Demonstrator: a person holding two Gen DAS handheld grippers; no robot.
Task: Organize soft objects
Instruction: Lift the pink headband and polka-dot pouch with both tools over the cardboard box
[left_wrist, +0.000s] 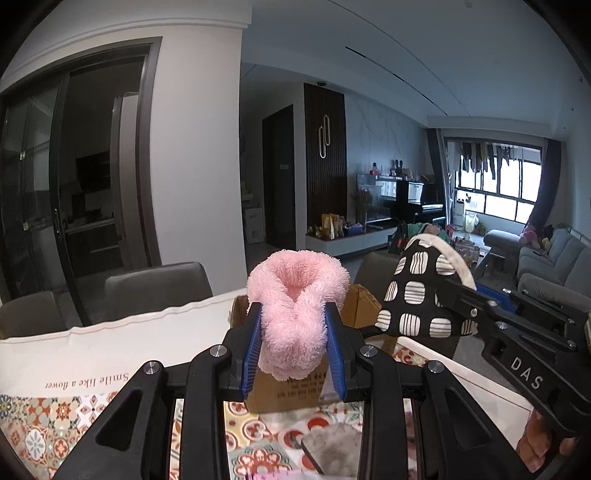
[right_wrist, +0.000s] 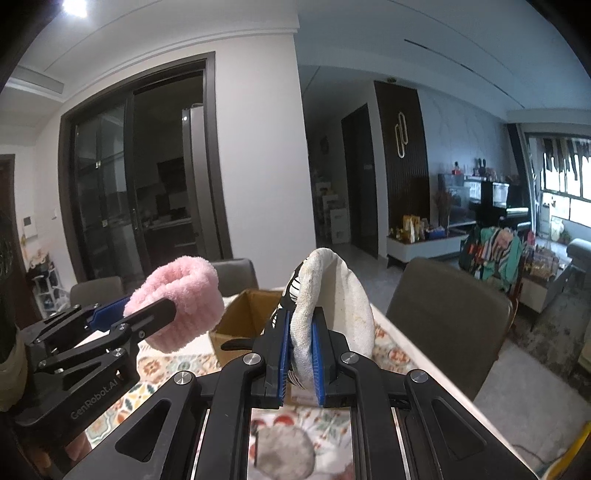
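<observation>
Two grippers, two soft items aloft, one box, one grey tuft below. My left gripper is clenched on the pink band, its blue pads pressing either side of the plush; in the right wrist view the same gripper and band appear at left. The band is a fluffy terry loop, folded into a thick ring whose open end faces up and away from me; its long axis runs upright between the pads. My right gripper is clamped on the mitt, a flat, rounded, quilted piece, cream lining on one face and black cloth with white striped squares on the other (the patterned face shows best from the left wrist,). Its rounded tip points up, long axis near vertical, and the right gripper grips its lower edge. Both items hang above the table, just over and beside the open cardboard box, which stands on the floral cloth. One grey fuzzy pad lies on the cloth under the right gripper. Three grey chairs stand around the table's far side.
</observation>
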